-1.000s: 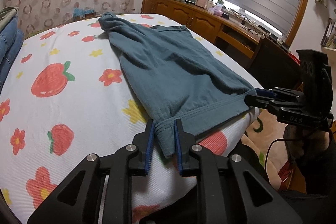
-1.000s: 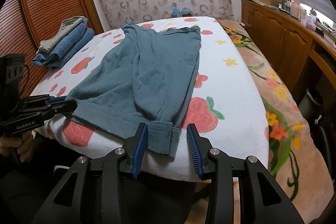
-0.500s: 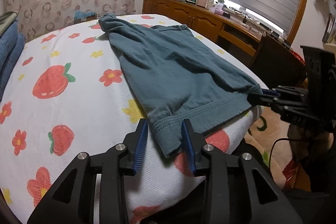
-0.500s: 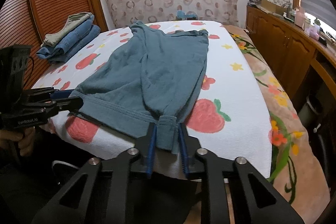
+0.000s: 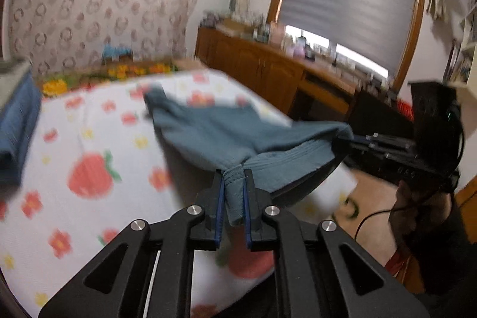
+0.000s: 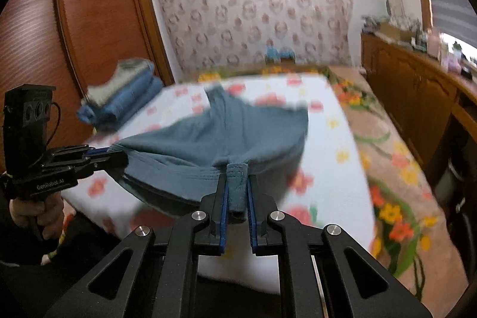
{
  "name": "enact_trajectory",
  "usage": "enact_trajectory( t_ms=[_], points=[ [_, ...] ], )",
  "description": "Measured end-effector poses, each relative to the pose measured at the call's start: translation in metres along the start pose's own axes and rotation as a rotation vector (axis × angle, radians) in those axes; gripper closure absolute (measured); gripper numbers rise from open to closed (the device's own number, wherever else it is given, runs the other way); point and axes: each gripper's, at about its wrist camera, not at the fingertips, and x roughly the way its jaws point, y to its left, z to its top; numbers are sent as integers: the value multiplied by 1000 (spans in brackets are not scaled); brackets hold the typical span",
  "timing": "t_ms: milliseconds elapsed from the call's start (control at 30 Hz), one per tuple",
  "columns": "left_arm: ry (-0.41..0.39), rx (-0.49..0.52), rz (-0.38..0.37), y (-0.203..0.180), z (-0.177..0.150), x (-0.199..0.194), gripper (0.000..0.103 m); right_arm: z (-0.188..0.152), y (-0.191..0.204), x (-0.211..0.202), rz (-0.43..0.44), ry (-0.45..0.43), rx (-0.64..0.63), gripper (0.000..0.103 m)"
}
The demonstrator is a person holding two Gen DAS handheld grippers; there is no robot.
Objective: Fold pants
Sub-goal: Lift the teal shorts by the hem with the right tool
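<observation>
presently we hold the pants (image 5: 238, 136) by the hem corners, left gripper (image 5: 233, 198) and right gripper (image 6: 237, 192) each clamped on cloth, hem lifted off the bed (image 5: 89, 145); next, carry it forward toward the waistband.

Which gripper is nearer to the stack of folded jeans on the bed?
Left. The left gripper grips the pants hem on the side where the folded jeans lie; the right gripper grips the hem's other corner, farther away.

Patterned wallpaper (image 6: 253, 14), wooden wardrobe (image 6: 98, 20) (reddish), window blind (image 5: 351, 5)
</observation>
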Motion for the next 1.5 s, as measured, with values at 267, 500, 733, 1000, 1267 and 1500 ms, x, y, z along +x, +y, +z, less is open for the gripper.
enact_trajectory(
  t_ms=[267,500,733,1000,1267,1500],
  points=[
    [-203,55,42,-5,66,-77,92,79,32,-49,49,-195,-106,92],
    [-263,66,114,13,82,-101,91,118,63,-61,86,-256,-184,92],
    [-248,61,188,40,86,-85,91,138,59,-19,102,-215,-203,92],
    [-229,50,230,72,101,-61,92,187,49,27,98,-172,-240,92],
    [-192,27,257,101,122,-30,91,228,39,77,113,-138,-243,92],
    [-182,24,277,121,151,-1,92,267,24,120,113,-122,-253,92]
  ],
)
